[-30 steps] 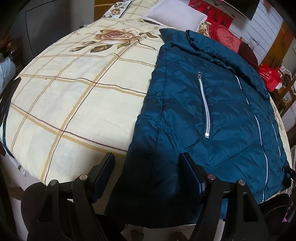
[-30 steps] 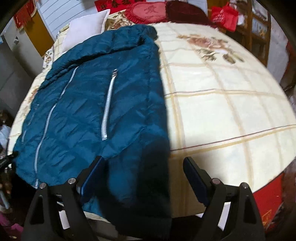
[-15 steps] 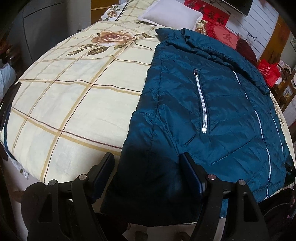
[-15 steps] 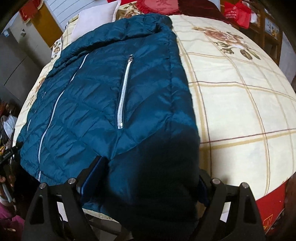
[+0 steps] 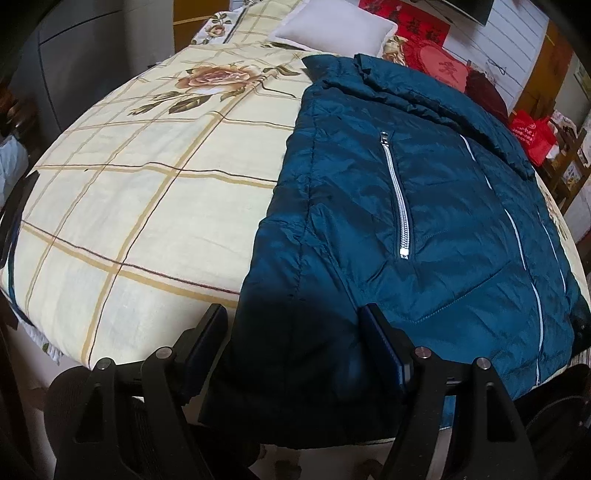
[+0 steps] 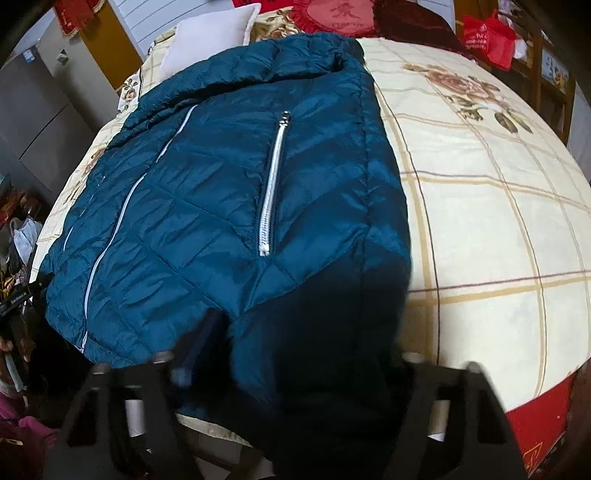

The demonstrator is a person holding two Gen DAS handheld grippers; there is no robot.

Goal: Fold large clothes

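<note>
A teal quilted puffer jacket [image 5: 424, 206] with silver zips lies on the bed, its hem at the near edge; it also shows in the right wrist view [image 6: 221, 206]. My left gripper [image 5: 295, 332] is open, its fingers either side of the jacket's lower left corner. My right gripper [image 6: 295, 343] is open around the jacket's lower right corner; its right finger is hidden behind the dark fabric. Neither is closed on the cloth.
The bed has a cream checked quilt [image 5: 129, 192] with rose prints. A white pillow [image 5: 336, 29] and red cushions [image 6: 343, 14] lie at the head. Red bags [image 5: 532, 133] and shelves stand at one side, grey cabinets [image 6: 40, 110] at the other.
Both grippers have moved forward and inward toward the jacket's hem corners. The right gripper has shifted left, so the jacket's corner now lies between its fingers. Both stay open.
</note>
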